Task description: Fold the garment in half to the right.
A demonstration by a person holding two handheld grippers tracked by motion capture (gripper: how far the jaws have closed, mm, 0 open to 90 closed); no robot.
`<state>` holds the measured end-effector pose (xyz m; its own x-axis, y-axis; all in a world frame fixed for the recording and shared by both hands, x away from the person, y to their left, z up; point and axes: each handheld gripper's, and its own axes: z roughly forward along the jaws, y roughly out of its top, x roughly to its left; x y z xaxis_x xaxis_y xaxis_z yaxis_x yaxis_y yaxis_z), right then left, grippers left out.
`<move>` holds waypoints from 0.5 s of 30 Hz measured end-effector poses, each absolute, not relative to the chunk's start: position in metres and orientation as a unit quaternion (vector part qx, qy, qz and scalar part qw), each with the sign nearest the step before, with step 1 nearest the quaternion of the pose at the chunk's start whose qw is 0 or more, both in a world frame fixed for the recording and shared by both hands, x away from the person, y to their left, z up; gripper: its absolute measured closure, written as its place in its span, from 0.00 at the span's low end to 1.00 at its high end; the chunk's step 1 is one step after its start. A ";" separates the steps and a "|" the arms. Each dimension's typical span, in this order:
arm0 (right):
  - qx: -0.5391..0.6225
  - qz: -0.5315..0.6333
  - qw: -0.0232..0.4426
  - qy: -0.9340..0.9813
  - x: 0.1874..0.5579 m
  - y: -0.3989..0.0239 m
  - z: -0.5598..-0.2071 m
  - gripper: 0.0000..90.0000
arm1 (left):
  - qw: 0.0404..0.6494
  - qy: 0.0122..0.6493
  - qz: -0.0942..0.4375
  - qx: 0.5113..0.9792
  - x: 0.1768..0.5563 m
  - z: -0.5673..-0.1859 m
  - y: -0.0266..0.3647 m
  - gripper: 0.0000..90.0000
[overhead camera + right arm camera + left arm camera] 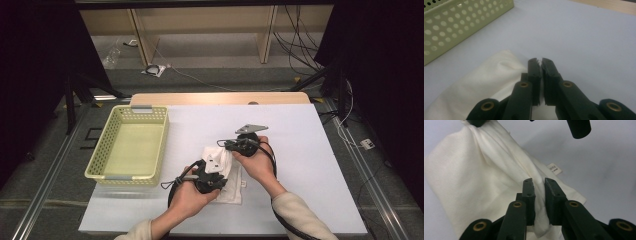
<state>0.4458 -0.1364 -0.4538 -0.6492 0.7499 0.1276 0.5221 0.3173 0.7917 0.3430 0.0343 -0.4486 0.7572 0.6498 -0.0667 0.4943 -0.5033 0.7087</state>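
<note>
1. White cloth (220, 167): just below the middle of the high view, lying on the white table sheet (300, 150), partly bunched and lifted between the two tools; a small printed label (554, 169) shows at one edge, right of centre in the left gripper view
2. Left gripper (539, 185): jaws clenched on a fold of the cloth, with fabric pinched in the narrow gap between them; in the high view it sits at the lower centre, held in the person's left hand (187, 195)
3. Right gripper (539, 62): jaws drawn nearly together, a sliver of white caught at the tips, so it appears to grasp a thin edge of the cloth; the grip looks slight
4. Yellow-green basket (131, 145): left of centre in the high view, nothing visible inside, near the cloth but apart from it
5. Step in hand, as judged: cloth gripped at two points and being gathered or folded on the sheet
6. Next move calls for, as judged: both grips held firm and moved together so that the thin edge does not slip; if the basket is the goal, a lift towards the left of the frame, over its near wall
</note>
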 end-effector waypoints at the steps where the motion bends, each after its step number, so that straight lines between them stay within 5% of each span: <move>1: 0.398 0.427 0.134 0.801 0.446 -0.137 -0.455 0.96 | 0.373 0.331 0.103 0.861 0.343 -0.449 0.034 0.85; 10: 0.414 0.423 0.129 0.796 0.443 -0.148 -0.462 0.96 | 0.415 0.322 0.105 0.845 0.334 -0.429 0.040 0.66; 15: 0.418 0.421 0.128 0.794 0.442 -0.154 -0.464 0.96 | 0.427 0.338 0.122 0.830 0.338 -0.422 0.054 0.65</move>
